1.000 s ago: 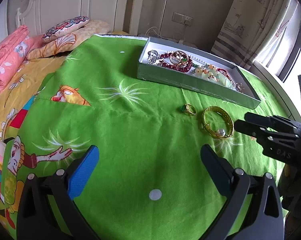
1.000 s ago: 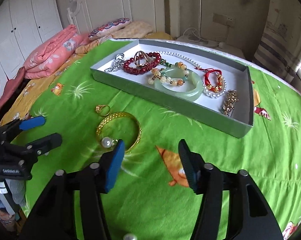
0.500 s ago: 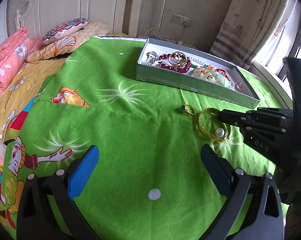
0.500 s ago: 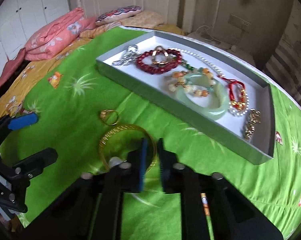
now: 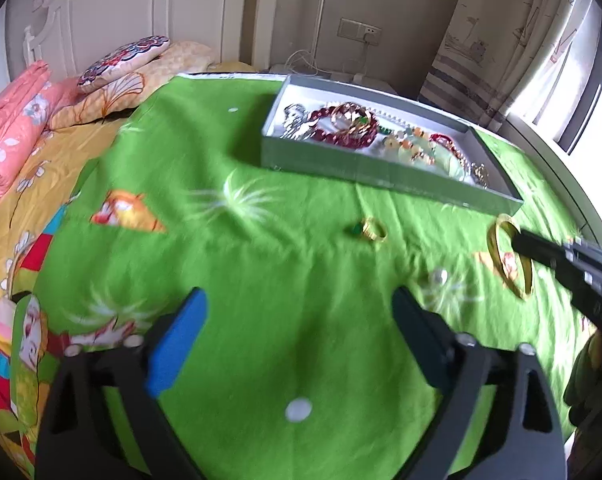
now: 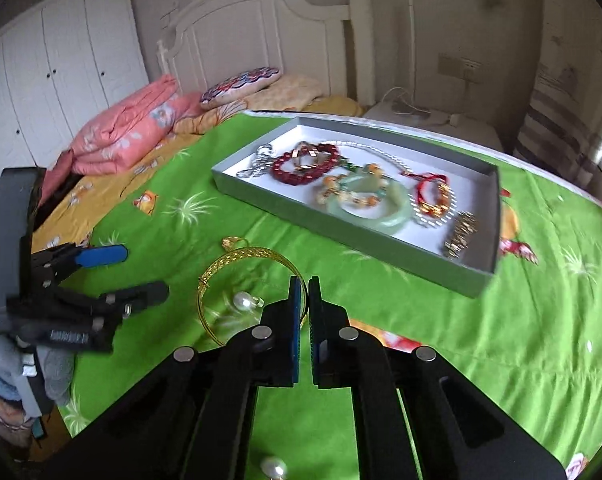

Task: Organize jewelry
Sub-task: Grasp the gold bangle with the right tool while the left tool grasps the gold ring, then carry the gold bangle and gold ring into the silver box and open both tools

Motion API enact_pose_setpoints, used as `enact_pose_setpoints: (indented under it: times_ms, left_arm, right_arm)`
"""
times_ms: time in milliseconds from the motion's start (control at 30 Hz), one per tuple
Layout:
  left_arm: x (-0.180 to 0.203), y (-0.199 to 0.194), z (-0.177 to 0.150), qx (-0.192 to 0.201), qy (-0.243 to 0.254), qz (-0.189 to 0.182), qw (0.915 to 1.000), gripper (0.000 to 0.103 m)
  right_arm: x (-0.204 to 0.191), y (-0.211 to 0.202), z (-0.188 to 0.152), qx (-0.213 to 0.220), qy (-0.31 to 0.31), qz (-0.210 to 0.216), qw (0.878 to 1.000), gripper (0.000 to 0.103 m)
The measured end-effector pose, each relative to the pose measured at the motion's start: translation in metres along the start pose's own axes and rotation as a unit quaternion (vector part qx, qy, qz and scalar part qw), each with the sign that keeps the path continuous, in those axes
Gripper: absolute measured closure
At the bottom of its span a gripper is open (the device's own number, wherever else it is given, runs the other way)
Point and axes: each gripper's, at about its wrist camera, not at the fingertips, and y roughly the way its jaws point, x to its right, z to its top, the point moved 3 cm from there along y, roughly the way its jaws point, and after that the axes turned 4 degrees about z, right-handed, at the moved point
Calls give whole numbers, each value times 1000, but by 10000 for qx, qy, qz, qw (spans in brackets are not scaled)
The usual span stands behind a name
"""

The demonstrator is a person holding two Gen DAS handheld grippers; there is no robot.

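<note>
My right gripper [image 6: 304, 280] is shut on the rim of a gold bangle [image 6: 221, 268] and holds it lifted and tilted above the green cloth; in the left wrist view the bangle [image 5: 497, 256] hangs upright from the right gripper [image 5: 519, 240]. A pearl earring [image 6: 245, 301] lies under it on the cloth, also in the left wrist view [image 5: 438, 277]. A gold ring with a green stone [image 5: 371, 230] lies left of it, seen too in the right wrist view [image 6: 233, 242]. The grey jewelry tray [image 6: 381, 240] holds several bracelets. My left gripper [image 5: 297, 312] is open and empty.
The tray's near wall [image 5: 381, 170] stands behind the ring. Another pearl [image 6: 275, 467] lies on the cloth near the right gripper's base. Pillows [image 5: 125, 60] and a pink quilt [image 6: 121, 136] lie at the far left. A bedside cabinet [image 6: 429, 120] stands behind the tray.
My right gripper closed on the gold bangle and raised it off the cloth, moving it right. The pearl earring stayed on the cloth. My left gripper stayed open.
</note>
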Motion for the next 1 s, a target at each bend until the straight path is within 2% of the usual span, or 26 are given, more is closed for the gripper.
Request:
enact_pose_setpoints:
  times_ms: [33, 133, 200, 367, 433, 467, 500, 533, 567, 767, 833, 1000]
  left_arm:
    - [2, 1, 4, 8, -10, -6, 10000, 24]
    - [12, 7, 20, 43, 23, -22, 10000, 29]
    - [24, 14, 27, 29, 198, 30, 9998, 29]
    - [51, 34, 36, -46, 636, 170, 9978, 44]
    - [57, 46, 35, -173, 766, 223, 9967, 54]
    - [58, 47, 34, -77, 859, 295, 9958, 56]
    - [59, 47, 33, -51, 924, 272, 9953, 63]
    - [61, 46, 32, -49, 965, 193, 9951, 76]
    - [62, 46, 31, -51, 998, 164, 9949, 79]
    - [63, 41, 24, 46, 1018, 159, 9947, 81]
    - [63, 37, 23, 72, 987, 134, 9950, 89]
    - [66, 32, 21, 97, 1062, 136, 9942, 89]
  right_arm:
    - [3, -1, -3, 1, 39, 6, 10000, 98]
    - [12, -6, -12, 14, 184, 15, 9998, 98]
    - [18, -9, -16, 48, 268, 40, 9996, 98]
    - [26, -17, -19, 156, 372, 85, 9991, 98]
    - [27, -18, -18, 195, 396, 108, 9990, 98]
    - [28, -19, -18, 206, 405, 115, 9989, 98]
    - [29, -20, -19, 219, 419, 118, 9988, 98]
    - [30, -21, -19, 234, 439, 135, 9987, 98]
    - [31, -22, -20, 250, 455, 157, 9985, 98]
    - [35, -25, -22, 319, 527, 201, 9979, 98]
    - [35, -26, -22, 325, 526, 214, 9979, 98]
    - [35, -27, -22, 344, 529, 206, 9978, 98]
